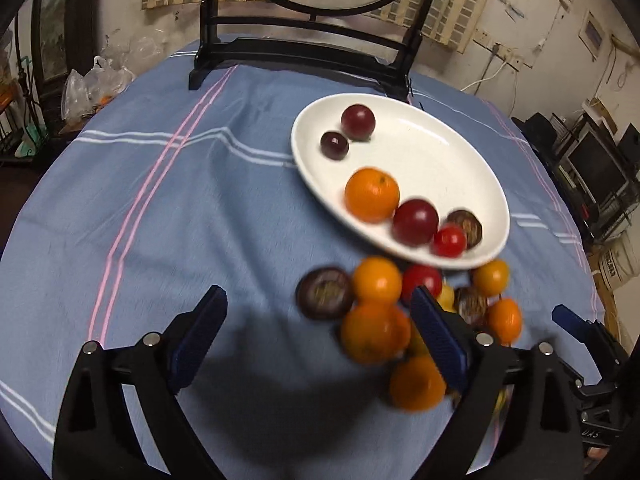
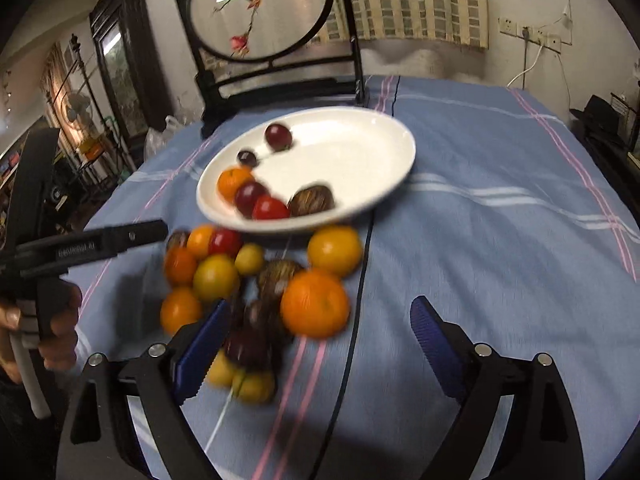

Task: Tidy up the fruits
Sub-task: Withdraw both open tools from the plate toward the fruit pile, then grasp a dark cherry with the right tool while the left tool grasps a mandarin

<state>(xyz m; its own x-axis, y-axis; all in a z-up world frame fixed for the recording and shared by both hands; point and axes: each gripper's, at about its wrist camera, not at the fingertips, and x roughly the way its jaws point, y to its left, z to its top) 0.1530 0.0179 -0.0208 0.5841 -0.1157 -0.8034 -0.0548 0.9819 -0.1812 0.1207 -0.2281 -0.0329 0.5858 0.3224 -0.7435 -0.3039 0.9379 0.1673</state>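
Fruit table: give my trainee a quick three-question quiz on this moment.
1. True or false: the plate is empty.
2. How many oranges lie on the plate: A none, B one, C three?
3. Fill in: the loose fruit pile lies on the ____ by the plate's near rim.

Key
1. False; it holds six fruits, among them an orange.
2. B.
3. Cloth. The left gripper and the right gripper are both open, with nothing gripped.
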